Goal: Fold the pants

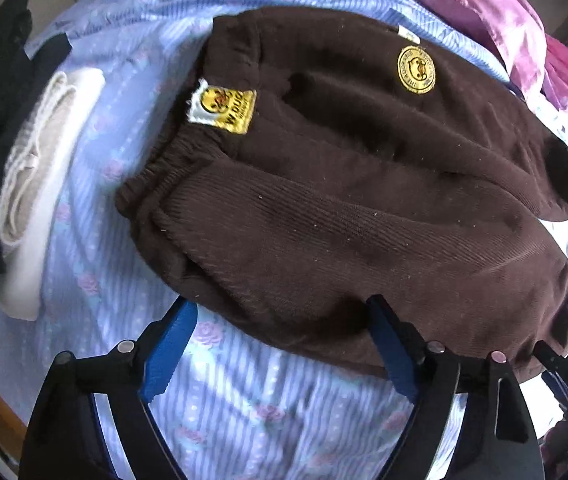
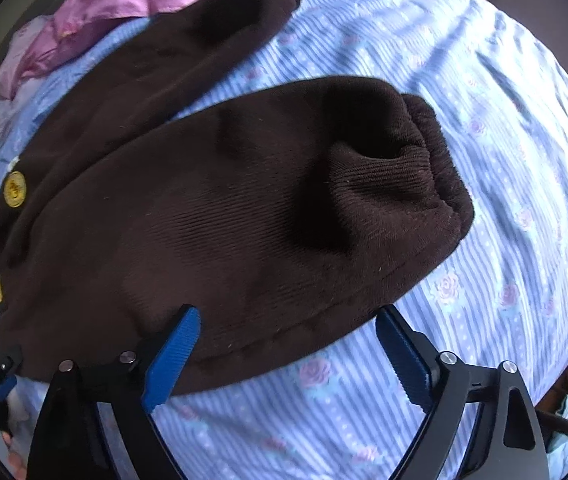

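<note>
Your brown pants (image 1: 355,184) lie spread on the striped bedsheet (image 1: 244,408), legs toward two o'clock. Both the left gripper (image 1: 282,344) and right gripper (image 2: 287,352) gape wide, empty, at the near hem. The thick knit looks soft and floppy; pinch the seam edge.

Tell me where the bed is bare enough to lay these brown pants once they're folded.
Bare striped sheet lies beyond the cuffed leg of the brown pants, and a strip lies between the grippers and the pants' near edge. Crowded: cream folded cloth beside the waistband, pink fabric at the far edge.
</note>
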Demonstrator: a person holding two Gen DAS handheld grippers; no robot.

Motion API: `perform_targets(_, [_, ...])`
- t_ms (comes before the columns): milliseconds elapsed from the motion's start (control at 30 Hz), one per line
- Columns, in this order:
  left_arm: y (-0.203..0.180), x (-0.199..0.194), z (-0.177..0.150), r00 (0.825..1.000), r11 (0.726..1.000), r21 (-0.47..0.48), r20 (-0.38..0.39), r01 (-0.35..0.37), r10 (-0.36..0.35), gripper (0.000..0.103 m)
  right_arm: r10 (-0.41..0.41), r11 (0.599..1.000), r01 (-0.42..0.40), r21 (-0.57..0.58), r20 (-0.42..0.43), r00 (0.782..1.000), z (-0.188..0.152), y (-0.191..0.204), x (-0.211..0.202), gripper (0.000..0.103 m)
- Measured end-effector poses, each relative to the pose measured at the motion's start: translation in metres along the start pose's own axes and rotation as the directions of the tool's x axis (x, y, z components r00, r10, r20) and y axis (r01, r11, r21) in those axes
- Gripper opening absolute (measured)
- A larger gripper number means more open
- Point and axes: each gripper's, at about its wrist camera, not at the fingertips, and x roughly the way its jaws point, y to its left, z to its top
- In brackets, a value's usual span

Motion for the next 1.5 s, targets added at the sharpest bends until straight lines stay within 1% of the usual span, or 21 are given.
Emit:
perform_targets(133, [-0.001, 0.018, 0.000, 0.998, 0.999, -0.027, -0.053, 0.029, -0.030, 0.070, -0.004, 1.000, 0.004, 0.009, -0.042, 0.999, 0.007, -0.001, 0.018, 0.089])
perform_targets(233, [-0.002, 0.022, 0.000, 0.997, 0.999, -0.030, -0.060, 0.039, -0.041, 0.060, -0.014, 1.000, 0.014, 0.000, -0.065, 0.998, 0.012, 0.002, 0.028, 0.080])
perform_targets(267, [-0.002, 0.021, 0.000, 0.997, 0.999, -0.032, -0.058, 0.043, -0.044, 0.053, -0.016, 1.000, 0.016, -0.004, -0.061, 0.998, 0.013, 0.004, 0.028, 0.075])
perform_targets(333, [-0.003, 0.015, 0.001, 0.998, 0.998, -0.034, -0.046, 0.045, -0.047, 0.046, -0.022, 1.000, 0.021, -0.017, -0.054, 0.998, 0.016, 0.008, 0.026, 0.061])
perform_targets(367, [-0.002, 0.010, 0.000, 0.998, 0.998, -0.033, -0.036, 0.048, -0.049, 0.040, -0.023, 0.999, 0.021, -0.029, -0.048, 0.999, 0.019, 0.011, 0.024, 0.049])
perform_targets(400, [-0.004, 0.006, 0.002, 0.998, 0.998, -0.032, -0.030, 0.050, -0.051, 0.037, -0.021, 0.999, 0.019, -0.042, -0.045, 0.999, 0.019, 0.012, 0.021, 0.038])
perform_targets(433, [-0.004, 0.003, 0.000, 0.998, 0.998, -0.028, -0.025, 0.049, -0.050, 0.036, -0.019, 0.999, 0.016, -0.049, -0.043, 0.999, 0.020, 0.013, 0.019, 0.033])
perform_targets(467, [-0.005, 0.000, -0.001, 0.999, 0.999, -0.024, -0.019, 0.048, -0.048, 0.035, -0.015, 0.999, 0.013, -0.053, -0.040, 0.999, 0.021, 0.014, 0.016, 0.024])
perform_targets(500, [-0.005, -0.005, -0.004, 0.999, 0.999, -0.019, -0.012, 0.042, -0.042, 0.033, -0.009, 0.998, 0.007, -0.055, -0.037, 0.999, 0.023, 0.015, 0.013, 0.021])
perform_targets(633, [-0.007, -0.032, -0.014, 0.999, 1.000, 0.022, 0.035, 0.017, -0.018, 0.029, 0.021, 0.999, -0.022, -0.035, -0.031, 0.999, 0.025, 0.013, -0.007, 0.019])
perform_targets(733, [-0.005, -0.047, -0.031, 0.998, 0.998, 0.056, 0.056, 0.003, -0.006, 0.024, 0.039, 0.997, -0.041, -0.058, -0.032, 0.999, 0.020, 0.011, -0.026, 0.018])
perform_targets(833, [-0.001, -0.059, -0.043, 0.998, 0.998, 0.055, 0.058, 0.002, -0.005, 0.024, 0.053, 0.995, -0.056, -0.085, -0.042, 0.998, 0.011, 0.011, -0.041, 0.018])
perform_targets(933, [0.001, -0.067, -0.038, 0.998, 1.000, 0.028, 0.067, 0.012, -0.014, 0.023, 0.052, 0.993, -0.056, -0.107, -0.041, 0.998, 0.023, 0.006, -0.050, 0.018])
perform_targets(1000, [0.001, -0.075, -0.022, 0.996, 1.000, 0.013, 0.090, 0.016, -0.017, 0.023, 0.059, 0.992, -0.061, -0.111, -0.018, 0.998, 0.022, 0.010, -0.060, 0.017])
perform_targets(1100, [-0.014, -0.093, -0.002, 0.993, 1.000, -0.007, 0.117, -0.003, 0.003, 0.023, 0.094, 0.992, -0.090, -0.089, 0.038, 0.995, 0.040, 0.012, -0.083, 0.017])
perform_targets(1167, [-0.018, -0.103, 0.010, 0.992, 1.000, -0.027, 0.123, 0.002, 0.002, 0.023, 0.127, 0.991, -0.122, -0.063, 0.083, 0.988, 0.061, 0.016, -0.100, 0.017])
perform_targets(1200, [-0.021, -0.109, 0.020, 0.992, 0.999, -0.039, 0.125, 0.009, -0.004, 0.023, 0.132, 0.990, -0.126, -0.060, 0.098, 0.986, 0.059, 0.019, -0.106, 0.017])
perform_targets(1267, [-0.024, -0.117, 0.033, 0.990, 0.999, -0.039, 0.140, 0.009, -0.003, 0.023, 0.143, 0.989, -0.137, -0.049, 0.133, 0.981, 0.071, 0.019, -0.120, 0.017])
perform_targets(1367, [-0.036, -0.127, 0.068, 0.983, 0.999, -0.036, 0.184, 0.018, -0.011, 0.023, 0.172, 0.985, -0.172, -0.018, 0.177, 0.969, 0.101, 0.030, -0.130, 0.017])
perform_targets(1433, [-0.042, -0.131, 0.089, 0.979, 0.999, -0.042, 0.205, 0.025, -0.015, 0.022, 0.181, 0.983, -0.183, -0.009, 0.202, 0.962, 0.105, 0.029, -0.137, 0.017])
perform_targets(1500, [-0.049, -0.130, 0.111, 0.975, 0.999, -0.040, 0.224, 0.027, -0.018, 0.022, 0.185, 0.982, -0.188, -0.005, 0.214, 0.959, 0.122, 0.033, -0.136, 0.017])
